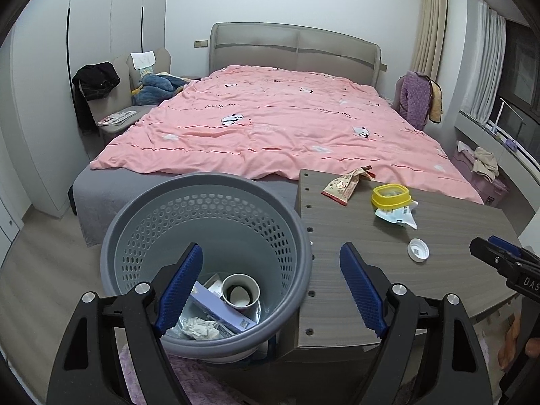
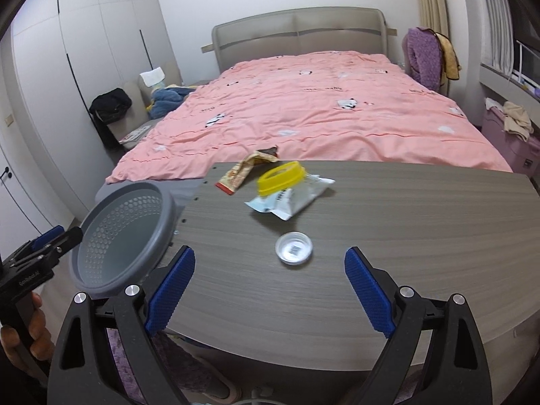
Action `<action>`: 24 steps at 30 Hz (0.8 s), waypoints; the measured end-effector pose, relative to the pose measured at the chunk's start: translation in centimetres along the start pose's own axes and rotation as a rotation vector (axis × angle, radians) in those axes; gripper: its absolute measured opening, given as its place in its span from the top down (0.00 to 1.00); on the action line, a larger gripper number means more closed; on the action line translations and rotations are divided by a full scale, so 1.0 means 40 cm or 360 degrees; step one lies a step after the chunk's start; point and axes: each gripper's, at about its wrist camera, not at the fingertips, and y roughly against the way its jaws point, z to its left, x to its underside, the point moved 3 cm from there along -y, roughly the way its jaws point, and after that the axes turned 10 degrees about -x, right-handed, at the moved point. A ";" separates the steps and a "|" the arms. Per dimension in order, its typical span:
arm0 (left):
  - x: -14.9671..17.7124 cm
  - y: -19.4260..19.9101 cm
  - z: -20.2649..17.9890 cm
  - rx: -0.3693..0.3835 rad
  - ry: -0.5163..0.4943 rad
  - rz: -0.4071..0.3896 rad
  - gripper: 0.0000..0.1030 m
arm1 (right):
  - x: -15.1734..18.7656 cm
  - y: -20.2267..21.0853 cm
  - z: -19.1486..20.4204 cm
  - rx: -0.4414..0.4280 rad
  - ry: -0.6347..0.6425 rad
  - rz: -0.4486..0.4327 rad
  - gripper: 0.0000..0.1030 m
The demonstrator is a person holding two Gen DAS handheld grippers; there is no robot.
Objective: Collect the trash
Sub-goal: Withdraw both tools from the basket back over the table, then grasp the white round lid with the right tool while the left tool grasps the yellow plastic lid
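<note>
Grey perforated plastic is forming the trash basket (image 1: 206, 260), which is standing on the floor just beside the left edge of the wood-grain table (image 1: 388, 270) in the left wrist view. The left gripper (image 1: 271, 290) is hovering above the basket's rim with its jaws spread wide and holding nothing. Inside the basket, a paper cup (image 1: 241, 292), a purple box (image 1: 219, 310) and crumpled paper (image 1: 199, 326) are lying together. On the table, a snack wrapper (image 1: 346, 182), a yellow lid (image 1: 391, 196) touching a white packet (image 1: 398, 216), and a white cap (image 1: 418, 249) are waiting. The right gripper (image 1: 506, 263) is showing at the right edge.

In the right wrist view, the right gripper (image 2: 270, 290) is hovering over the table's near edge (image 2: 337, 320), its jaws wide apart and empty. The white cap (image 2: 293, 248) is lying just ahead, between the fingers' lines. The yellow lid (image 2: 281, 177) is resting tilted on the white packet (image 2: 293, 199), beside the snack wrapper (image 2: 243, 170). The basket (image 2: 125, 236) is sitting at the left, and a pink-covered bed (image 2: 303, 111) is filling the background.
</note>
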 end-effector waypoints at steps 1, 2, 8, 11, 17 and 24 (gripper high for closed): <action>0.000 0.000 -0.007 0.0004 0.0001 0.0008 0.23 | 0.003 -0.001 -0.009 0.0010 -0.0001 0.0004 0.14; -0.001 -0.002 -0.013 0.0005 -0.0001 0.0017 0.23 | 0.007 -0.006 -0.021 0.0022 -0.0004 0.0013 0.14; -0.008 -0.025 -0.061 -0.0018 -0.0055 0.0070 0.23 | 0.032 -0.057 -0.076 0.0012 -0.0045 0.0090 0.14; -0.012 -0.051 -0.085 -0.0034 -0.0078 0.0107 0.23 | 0.041 -0.103 -0.098 0.0007 -0.0056 0.0148 0.14; -0.025 -0.112 -0.117 -0.0052 -0.0116 0.0170 0.23 | 0.042 -0.196 -0.118 0.0005 -0.0068 0.0240 0.14; -0.064 -0.160 -0.151 -0.0062 -0.0157 0.0163 0.23 | 0.019 -0.258 -0.108 0.0059 0.0023 0.0299 0.19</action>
